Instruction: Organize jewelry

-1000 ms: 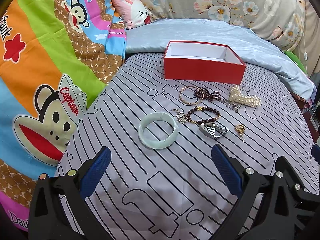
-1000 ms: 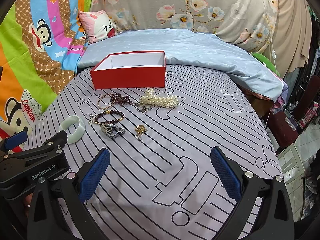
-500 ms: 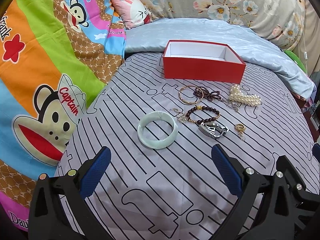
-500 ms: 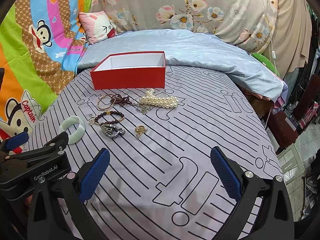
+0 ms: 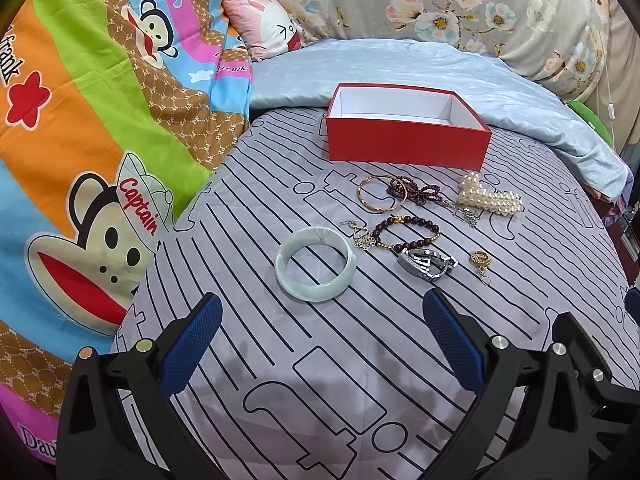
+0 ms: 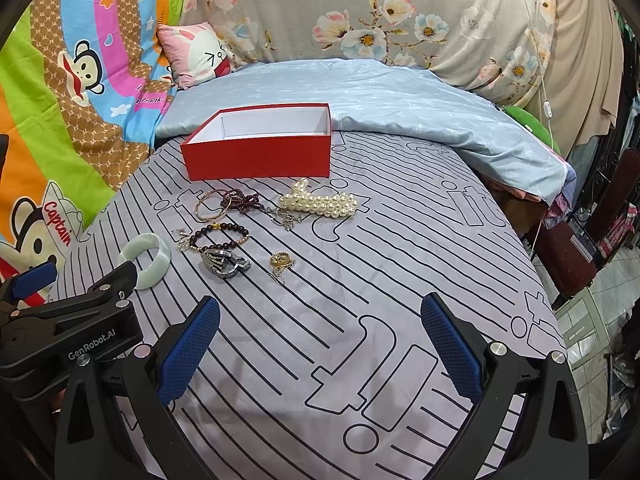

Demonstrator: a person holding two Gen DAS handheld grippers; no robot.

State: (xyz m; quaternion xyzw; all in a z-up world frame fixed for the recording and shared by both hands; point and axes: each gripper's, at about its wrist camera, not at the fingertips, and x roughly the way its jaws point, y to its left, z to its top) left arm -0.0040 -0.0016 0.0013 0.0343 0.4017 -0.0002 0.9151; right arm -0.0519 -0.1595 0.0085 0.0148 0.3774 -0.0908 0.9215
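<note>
Pale green stone, smooth and shiny, makes up the jade bangle (image 5: 315, 264). It lies flat on the striped bed sheet (image 5: 360, 360), at the near left of the jewelry, right in front of the left claw (image 5: 316, 340). It looks hard and stiff, a bit heavy, and slippery. It could crack if it drops on something hard, so a pinch across one side of the ring, with one finger inside the hole, seems best.

Both claws are spread wide and hold nothing. The right claw (image 6: 320, 340) hangs over bare sheet, well apart from the jewelry.

Farther back lie the other pieces. A thin gold bangle (image 5: 378, 199) is stiff and very light, and it touches a dark red bead string (image 5: 416, 192), which is floppy and may drag along with it. The white pearl bracelet (image 5: 490, 200) is bumpy, soft to bend and thick enough to grab in the middle. A brown bead bracelet (image 5: 408, 234) sits near the middle, with a small silver chain (image 5: 360, 236) just to its left; the chain is tiny and hard to pick off soft cloth. A shiny metal clasp piece (image 5: 426, 264) and a little gold charm (image 5: 480, 260) lie near the right.

The red box (image 5: 406, 140) stands open at the far side, white inside. No jewelry shows in it.
</note>
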